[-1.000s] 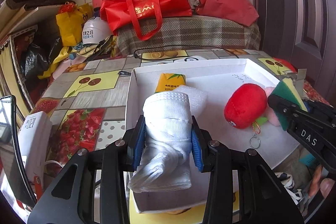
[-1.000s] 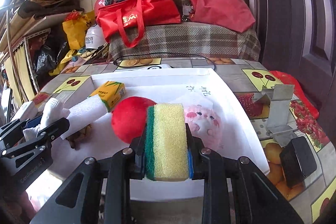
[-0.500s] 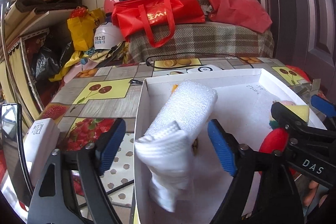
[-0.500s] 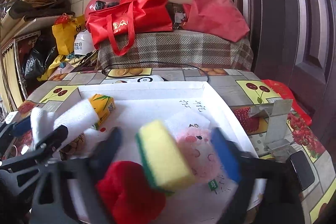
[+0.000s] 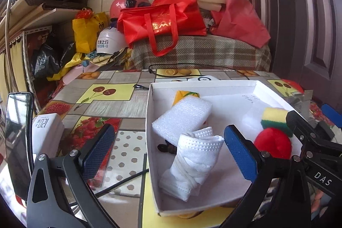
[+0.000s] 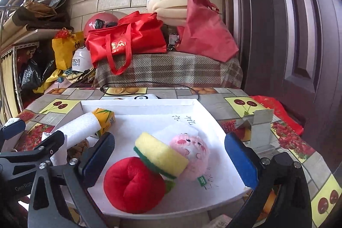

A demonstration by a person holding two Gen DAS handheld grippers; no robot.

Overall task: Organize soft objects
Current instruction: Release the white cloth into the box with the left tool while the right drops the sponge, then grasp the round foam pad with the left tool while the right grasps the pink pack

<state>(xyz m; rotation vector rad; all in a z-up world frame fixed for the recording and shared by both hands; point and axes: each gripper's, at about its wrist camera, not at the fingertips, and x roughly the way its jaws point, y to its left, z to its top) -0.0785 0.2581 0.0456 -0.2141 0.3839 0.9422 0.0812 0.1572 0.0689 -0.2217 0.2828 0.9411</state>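
Both grippers had just let go: a sec earlier the left gripper (image 5: pixel 171 151) was clamped on the rolled white cloth bundle (image 5: pixel 193 160) & the right gripper (image 6: pixel 168 155) on the yellow-and-green kitchen sponge (image 6: pixel 160 156); by this moment both stood wide open w/ nothing betw. their blue pads. The cloth bundle lay in the near left part of the shallow white cardboard tray (image 5: pixel 149 121), its upper end against the white foam-wrap roll (image 5: pixel 181 119), which leaned over a yellow-orange carton (image 5: pixel 185 95). The sponge rested tilted, propped on the red plush apple (image 6: pixel 133 184) & touching the pink fluffy plush face (image 6: pixel 191 153), all in the tray's right half. Judged from that, two more soft items were placed & the sorting looked well along, poss. nearly done. Hard to read: a dark brownish lump under the foam roll, mostly hidden, couldn't be identified. The tray's near edge was cut off by the gripper frames in both views, handwriting on the tray floor was too small to make out, & in the left view the sponge & apple were partly covered by the right gripper's arm.
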